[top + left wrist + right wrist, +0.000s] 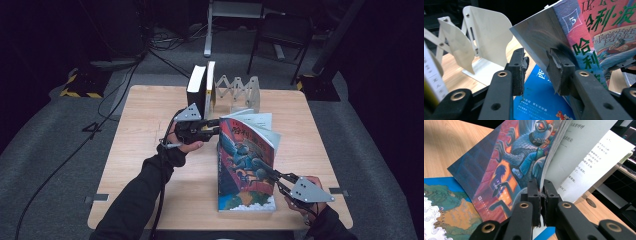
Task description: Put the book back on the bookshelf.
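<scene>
An illustrated paperback with a dark, colourful cover stands tilted over a blue map-covered book that lies flat on the wooden table. My right gripper comes in from the lower right, and its jaws are shut on the front cover's edge, with white pages fanning loose beside it. My left gripper sits at the paperback's upper left corner. In the left gripper view its jaws stand apart; one pad rests against the spine, the other is free, above the blue book.
Two upright books stand at the table's far edge beside a white accordion bookend. Beyond the table are a dark chair and cables on the floor. Bare tabletop lies to the left and right of the books.
</scene>
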A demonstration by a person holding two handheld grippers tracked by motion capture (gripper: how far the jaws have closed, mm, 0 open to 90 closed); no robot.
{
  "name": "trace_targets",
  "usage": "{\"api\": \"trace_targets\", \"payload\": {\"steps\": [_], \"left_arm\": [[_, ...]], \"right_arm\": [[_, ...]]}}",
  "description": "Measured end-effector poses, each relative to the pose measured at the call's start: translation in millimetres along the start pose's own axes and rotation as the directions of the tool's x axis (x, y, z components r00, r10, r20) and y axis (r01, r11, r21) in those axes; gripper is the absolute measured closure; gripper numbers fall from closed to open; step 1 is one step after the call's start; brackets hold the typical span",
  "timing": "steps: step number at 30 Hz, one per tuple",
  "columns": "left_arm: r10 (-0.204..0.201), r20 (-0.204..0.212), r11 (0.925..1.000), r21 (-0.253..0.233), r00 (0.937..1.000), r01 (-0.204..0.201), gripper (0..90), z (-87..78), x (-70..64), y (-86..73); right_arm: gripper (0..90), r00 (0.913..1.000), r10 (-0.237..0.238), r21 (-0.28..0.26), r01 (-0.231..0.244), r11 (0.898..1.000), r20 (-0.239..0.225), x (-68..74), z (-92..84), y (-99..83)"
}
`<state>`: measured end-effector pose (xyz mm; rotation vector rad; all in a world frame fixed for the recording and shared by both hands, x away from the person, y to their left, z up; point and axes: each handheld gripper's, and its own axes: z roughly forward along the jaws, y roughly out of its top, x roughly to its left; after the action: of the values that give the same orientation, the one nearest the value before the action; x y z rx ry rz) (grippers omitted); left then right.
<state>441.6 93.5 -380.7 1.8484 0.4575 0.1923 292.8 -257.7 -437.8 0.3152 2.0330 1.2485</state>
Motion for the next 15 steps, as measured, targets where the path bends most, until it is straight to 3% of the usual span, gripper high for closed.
{"api": "trace_targets", "payload": {"steps": [7,9,11,12,15], "left_arm": [[0.042,0.074,0.9978,-0.055,0.9964,-0.038,70.0,-4.4,-5.9,22.4],[0.059,0.113,0.9957,-0.078,0.9919,-0.05,69.6,-9.0,-8.5,28.4],[0.08,0.092,0.9946,-0.073,0.9926,-0.073,69.2,-12.0,-13.9,31.3],[0.103,0.073,0.9931,-0.065,0.992,-0.098,69.2,-14.8,-18.9,32.6],[0.099,0.078,0.9934,-0.065,0.992,-0.094,65.0,-20.0,-22.0,29.7]], "right_arm": [[86.3,0.9978,-0.057,-0.006,0.057,0.998,0.034,0.7,7.4,4.2],[86.4,0.9962,-0.074,-0.015,0.075,0.997,0.046,0.7,11.1,9.0],[86.4,0.9968,-0.063,-0.016,0.064,0.998,0.05,0.0,12.9,10.3],[86.5,0.9984,-0.03,-0.009,0.031,0.999,0.048,0.4,15.0,7.8],[86.5,0.9986,-0.021,-0.008,0.021,1.0,0.049,0.8,14.6,6.3]]}}
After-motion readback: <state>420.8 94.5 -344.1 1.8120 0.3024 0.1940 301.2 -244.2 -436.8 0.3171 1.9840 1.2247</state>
